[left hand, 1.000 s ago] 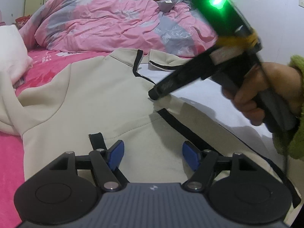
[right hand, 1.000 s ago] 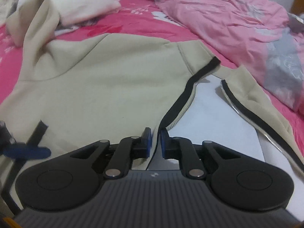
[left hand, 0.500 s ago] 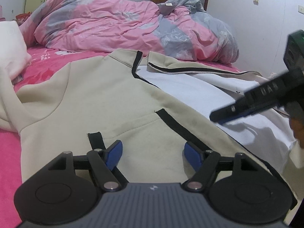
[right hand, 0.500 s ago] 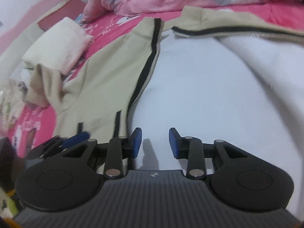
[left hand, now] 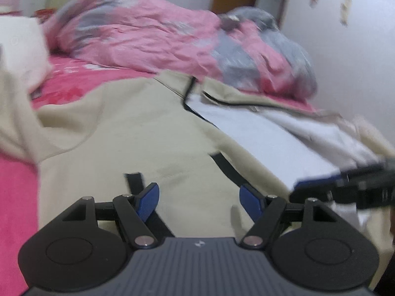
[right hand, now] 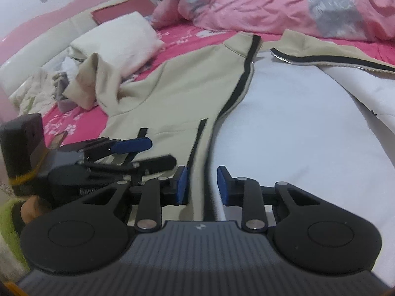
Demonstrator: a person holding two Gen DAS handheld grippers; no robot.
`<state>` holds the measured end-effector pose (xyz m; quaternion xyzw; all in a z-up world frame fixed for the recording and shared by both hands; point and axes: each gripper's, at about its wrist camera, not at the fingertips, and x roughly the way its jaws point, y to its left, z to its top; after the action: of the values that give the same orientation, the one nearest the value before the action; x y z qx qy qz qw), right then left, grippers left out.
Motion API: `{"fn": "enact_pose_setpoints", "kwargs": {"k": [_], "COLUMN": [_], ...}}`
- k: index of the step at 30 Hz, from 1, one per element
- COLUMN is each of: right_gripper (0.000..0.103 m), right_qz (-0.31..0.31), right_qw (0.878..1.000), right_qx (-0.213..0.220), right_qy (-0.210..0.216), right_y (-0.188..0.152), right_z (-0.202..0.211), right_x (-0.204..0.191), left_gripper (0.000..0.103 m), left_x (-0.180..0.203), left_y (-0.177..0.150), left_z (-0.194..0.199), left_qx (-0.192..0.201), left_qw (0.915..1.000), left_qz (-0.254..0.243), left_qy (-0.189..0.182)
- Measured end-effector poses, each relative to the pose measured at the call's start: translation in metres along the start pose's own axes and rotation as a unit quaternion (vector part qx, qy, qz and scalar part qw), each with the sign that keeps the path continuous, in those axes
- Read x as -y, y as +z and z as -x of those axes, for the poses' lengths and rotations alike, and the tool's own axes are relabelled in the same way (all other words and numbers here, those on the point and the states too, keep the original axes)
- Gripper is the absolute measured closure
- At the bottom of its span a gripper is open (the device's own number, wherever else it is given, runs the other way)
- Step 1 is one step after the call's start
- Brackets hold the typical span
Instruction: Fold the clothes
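**Mia:** Left wrist view is showing the beige jacket (left hand: pixel 128 133) lying flat on the pink bed (left hand: pixel 17 197). Its zip is undone. One front side is lying shut and the other is lying turned back, so the white lining (left hand: pixel 266 133) is showing.

**Sam:** Is it looking heavy?

**Mia:** I am guessing it is soft and a bit thick, like a warm fleece. It is sagging and wrinkling where the sleeve (right hand: pixel 108 91) is bunching up by the white pillow (right hand: pixel 118 39). So it is going to flop, not stay stiff.

**Sam:** What are the fingers doing?

**Mia:** The left gripper (left hand: pixel 198 198) is hanging over the bottom of the shut front side. Its fingers are standing wide apart and holding nothing. The right gripper (right hand: pixel 201 185) is hanging over the black zip edge (right hand: pixel 237 91). Its fingers are standing partly apart, on either side of that edge, and they are not pinching it.

**Sam:** Where is a good place for grabbing?

**Mia:** I am thinking the black zip edge or the bottom hem. Those bits are sewn double, so they are giving the fingers something firm to bite on. The smooth white lining is looking more slippery, so pinching only that is risky.

**Sam:** Anything else to watch?

**Mia:** The pink quilt (right hand: pixel 284 2) is sitting just behind the collar, and one hand alone is going to let the cloth droop.
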<state>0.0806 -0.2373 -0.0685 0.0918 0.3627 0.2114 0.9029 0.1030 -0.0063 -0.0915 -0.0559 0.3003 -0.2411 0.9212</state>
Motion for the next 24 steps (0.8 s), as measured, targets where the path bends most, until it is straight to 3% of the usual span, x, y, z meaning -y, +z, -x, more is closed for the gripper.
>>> {"fn": "enact_pose_setpoints", "kwargs": {"k": [7,17,24], "right_gripper": [0.081,0.080,0.077], "right_qz": [0.040,0.085,0.185], "right_qw": [0.999,0.996,0.982], "right_qx": [0.011,0.013,0.022], "right_qy": [-0.004,0.005,-0.040], "right_y": [-0.008,-0.021,-0.038], "right_z": [0.001,-0.007,-0.017], "right_x": [-0.008,-0.025,-0.052], "left_gripper": [0.029,0.029,0.029], "left_x": [-0.005,0.014,0.018], "left_y": [0.007,0.018,0.012], "left_z": [0.005,-0.017,-0.027], "left_qx": [0.006,-0.005,-0.019], "left_qw": [0.9977,0.9987,0.9991], "left_qz": [0.065,0.040,0.026], "left_qy": [-0.019,-0.033,-0.028]}}
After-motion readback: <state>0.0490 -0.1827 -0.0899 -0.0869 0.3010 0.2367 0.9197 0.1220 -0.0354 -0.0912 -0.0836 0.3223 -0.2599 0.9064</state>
